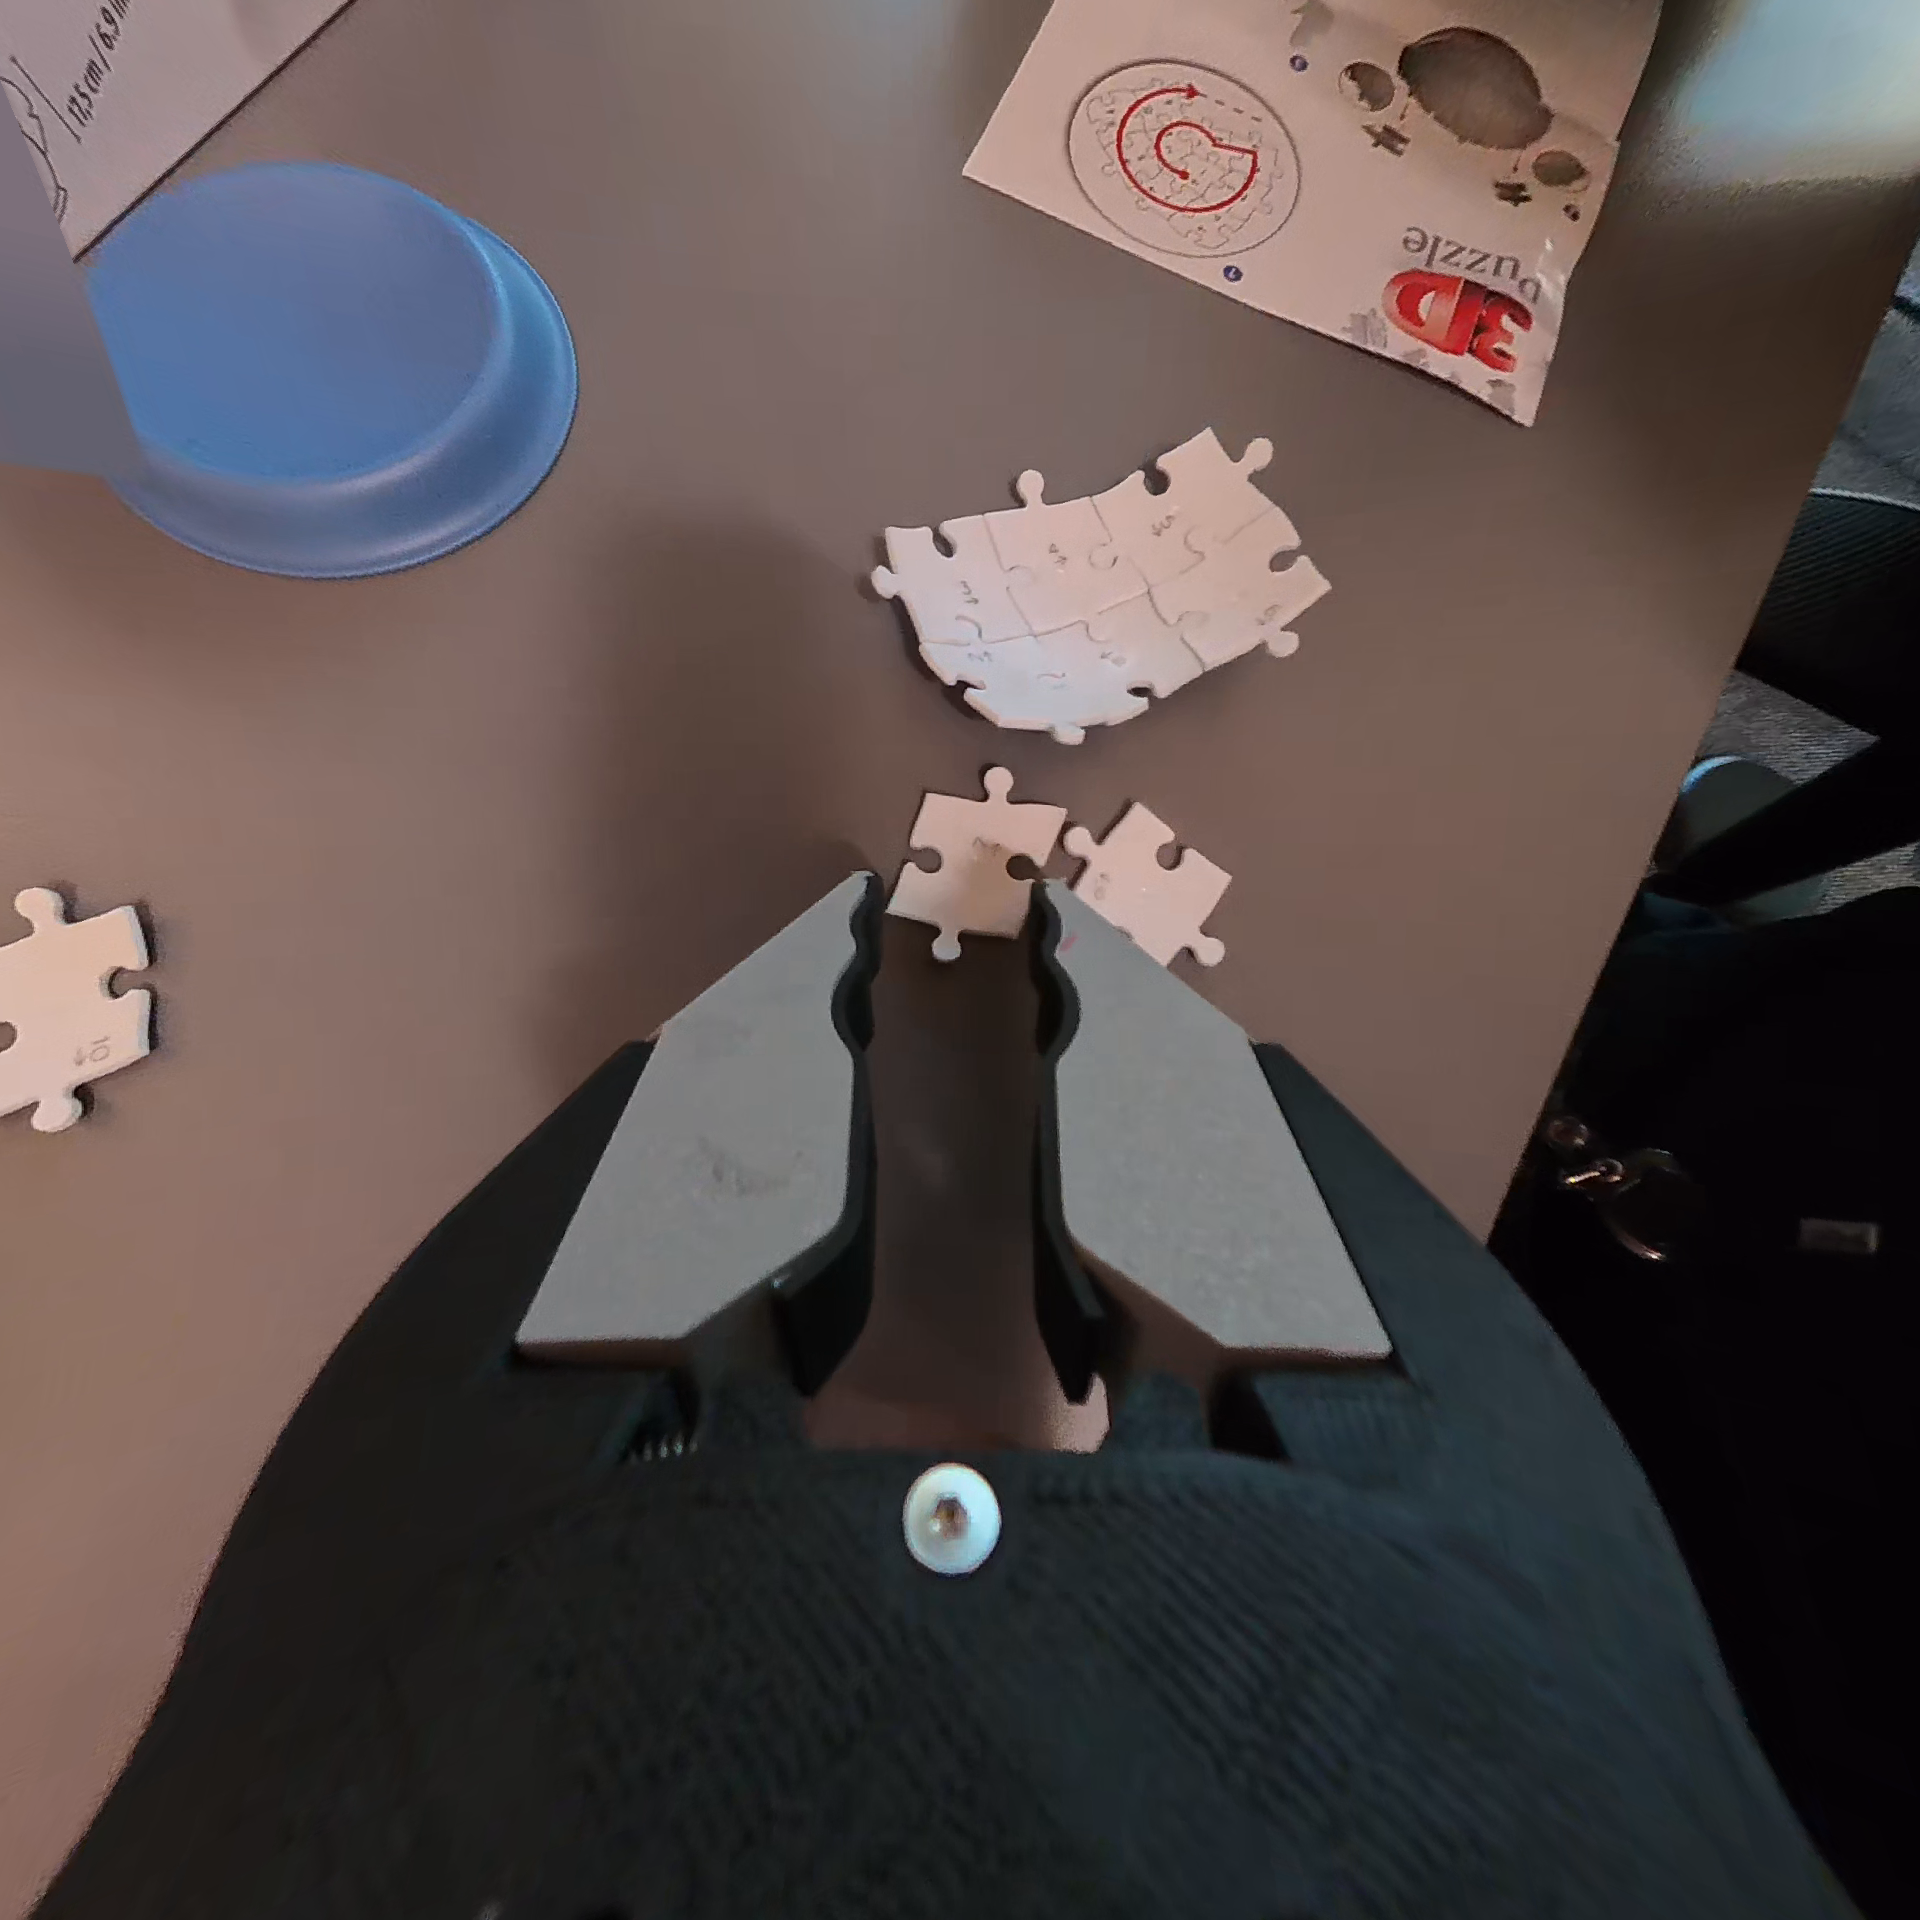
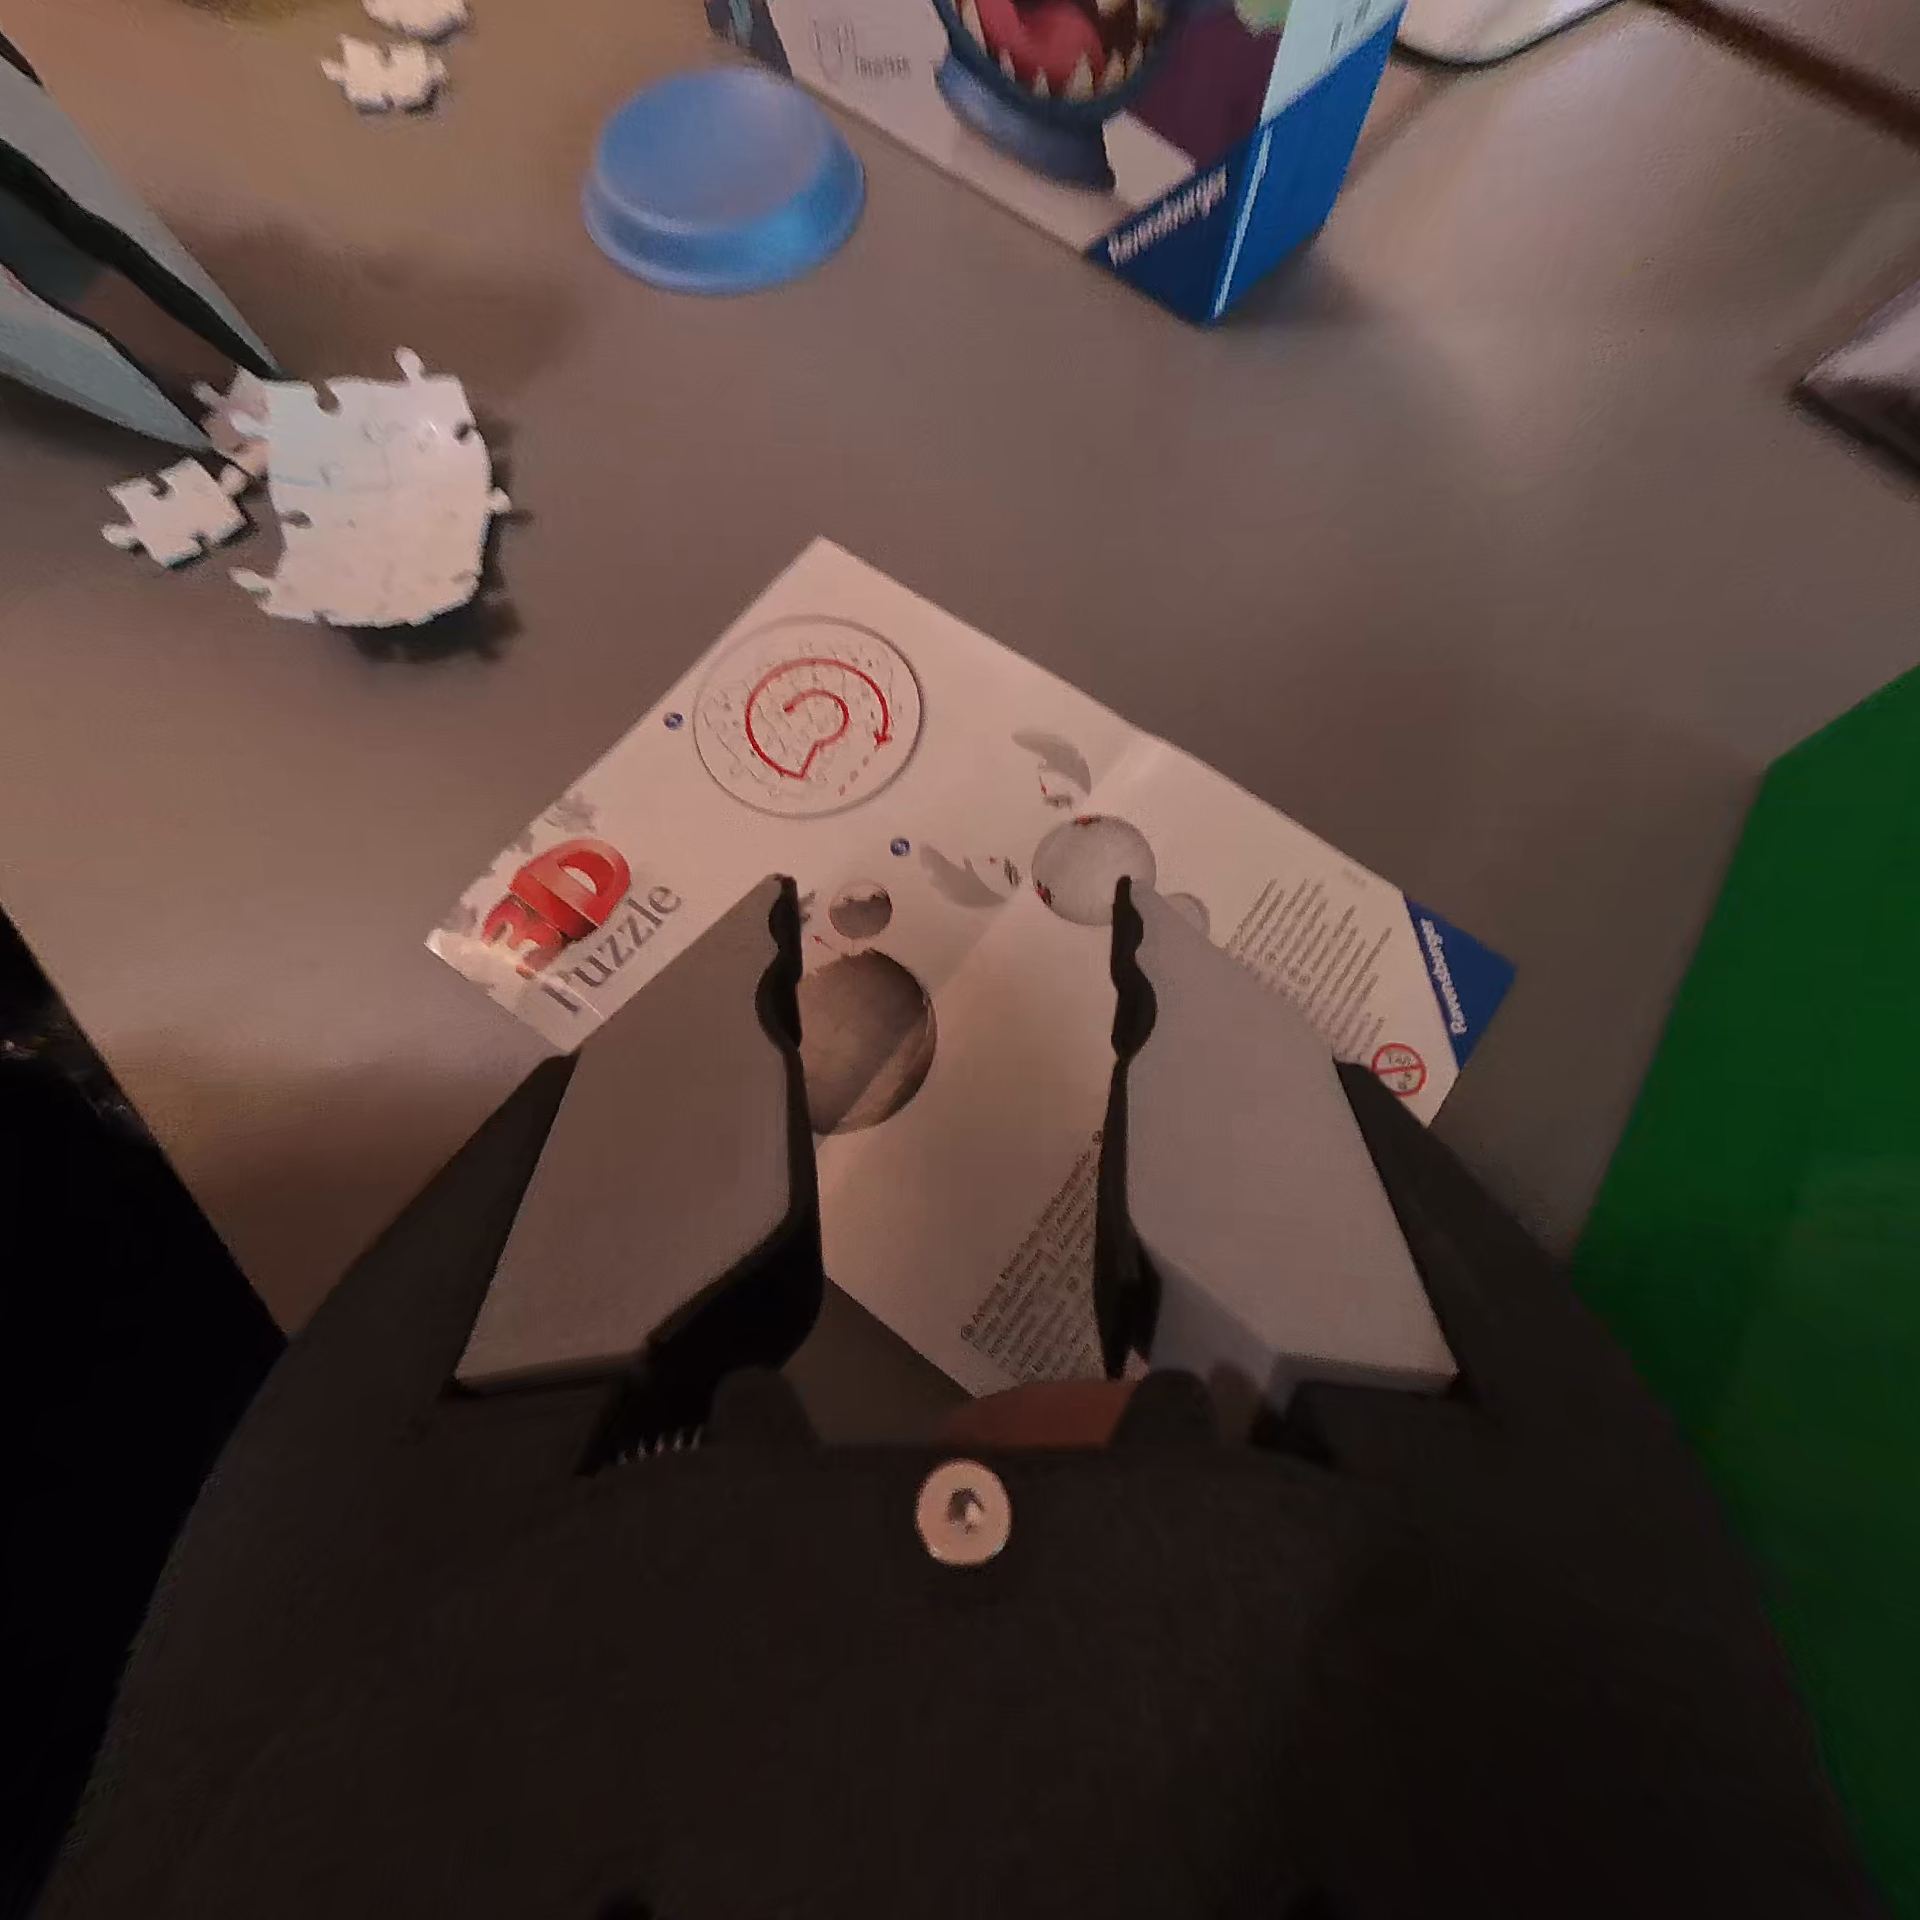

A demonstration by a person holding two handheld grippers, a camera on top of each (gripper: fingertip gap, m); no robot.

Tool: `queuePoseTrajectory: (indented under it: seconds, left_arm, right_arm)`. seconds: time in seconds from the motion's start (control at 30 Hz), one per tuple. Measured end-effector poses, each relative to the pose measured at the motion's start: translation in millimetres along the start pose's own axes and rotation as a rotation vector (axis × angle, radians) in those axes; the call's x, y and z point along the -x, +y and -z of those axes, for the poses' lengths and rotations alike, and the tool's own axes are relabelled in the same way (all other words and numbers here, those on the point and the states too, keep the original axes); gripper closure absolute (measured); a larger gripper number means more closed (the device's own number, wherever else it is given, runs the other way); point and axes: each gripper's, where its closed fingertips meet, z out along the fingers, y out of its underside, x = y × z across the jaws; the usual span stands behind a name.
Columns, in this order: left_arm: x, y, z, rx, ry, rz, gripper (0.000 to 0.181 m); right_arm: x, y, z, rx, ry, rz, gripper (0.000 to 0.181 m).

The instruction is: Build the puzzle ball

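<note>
A curved white section of joined puzzle pieces (image 1: 1101,603) lies on the brown table (image 1: 623,727); it also shows in the right wrist view (image 2: 374,499). Just before it lie two loose white pieces. My left gripper (image 1: 954,899) is narrowly open, and its tips straddle the near edge of one loose piece (image 1: 977,862). The right fingertip (image 1: 1044,914) touches that edge. The second loose piece (image 1: 1148,883) lies beside it to the right. My right gripper (image 2: 951,904) is open and empty above the instruction leaflet (image 2: 935,779).
A blue round stand (image 1: 312,364) sits upside down at the back left, next to the puzzle box (image 2: 1195,156). Another loose piece (image 1: 73,1008) lies far left. The table edge (image 1: 1662,883) runs along the right, with a dark bag below. A green object (image 2: 1766,1091) stands at the right. About 25 centimeters separates my left fingertips from my right.
</note>
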Motion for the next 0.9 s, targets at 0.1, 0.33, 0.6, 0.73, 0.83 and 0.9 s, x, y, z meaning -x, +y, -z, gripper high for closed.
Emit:
queuePoseTrajectory:
  seconds: [0.1, 0.33, 0.6, 0.73, 0.83, 0.9]
  left_arm:
    - [-1, -1, -1, -0.017, 0.014, 0.007, 0.154]
    - [1, -3, -3, -0.028, 0.002, -0.001, 0.168]
    - [-1, -3, -4, -0.038, 0.044, 0.012, 0.174]
    - [0, -3, -4, -0.044, 0.059, 0.025, 0.175]
    - [-2, -2, -3, -0.044, 0.073, 0.02, 0.175]
    - [-2, -1, -2, -0.045, 0.076, 0.019, 0.175]
  right_arm:
    - [-4, 12, -10, 0.059, 0.011, 0.001, 0.124]
    - [-10, 33, -20, 0.131, -0.006, 0.001, 0.125]
    - [-4, 33, -23, 0.141, -0.054, 0.1, 0.129]
    - [-1, 31, -25, 0.156, -0.112, 0.174, 0.133]
    - [2, 29, -26, 0.203, -0.178, 0.282, 0.137]
    - [4, 29, -27, 0.268, -0.224, 0.338, 0.14]
